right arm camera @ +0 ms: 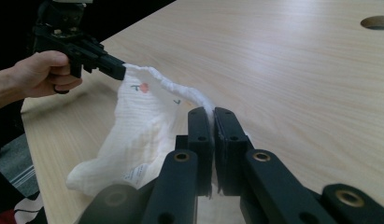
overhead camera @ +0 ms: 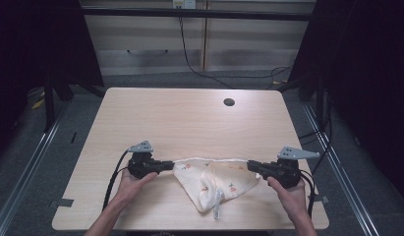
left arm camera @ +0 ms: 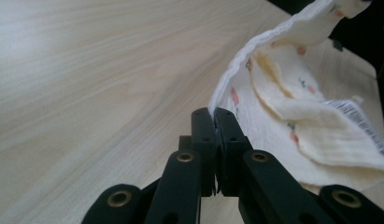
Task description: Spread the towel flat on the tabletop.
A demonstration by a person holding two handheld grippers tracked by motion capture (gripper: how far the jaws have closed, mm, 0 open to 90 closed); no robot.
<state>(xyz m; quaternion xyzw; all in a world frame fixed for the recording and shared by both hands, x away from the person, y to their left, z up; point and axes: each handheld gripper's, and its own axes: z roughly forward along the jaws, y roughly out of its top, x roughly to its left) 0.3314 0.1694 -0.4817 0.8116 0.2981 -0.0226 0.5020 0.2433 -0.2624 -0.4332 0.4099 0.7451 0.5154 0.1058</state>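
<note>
A small cream cloth [overhead camera: 213, 183] with little printed motifs and a barcode label is stretched by its top edge between both grippers, its lower part drooping to the table near the front edge. My left gripper [overhead camera: 171, 165] is shut on the cloth's left corner; in the left gripper view the jaws pinch the white hem [left arm camera: 213, 112] of the cloth [left arm camera: 292, 126]. My right gripper [overhead camera: 249, 166] is shut on the right corner, with the hem [right arm camera: 209, 111] nipped between its jaws and the cloth [right arm camera: 138, 135] sagging toward the left gripper [right arm camera: 120, 70].
The light wooden table [overhead camera: 189, 123] has a round cable hole [overhead camera: 229, 102] at the back right. Black cables trail from both grippers over the front edge. Dark frame posts and floor cables surround the table.
</note>
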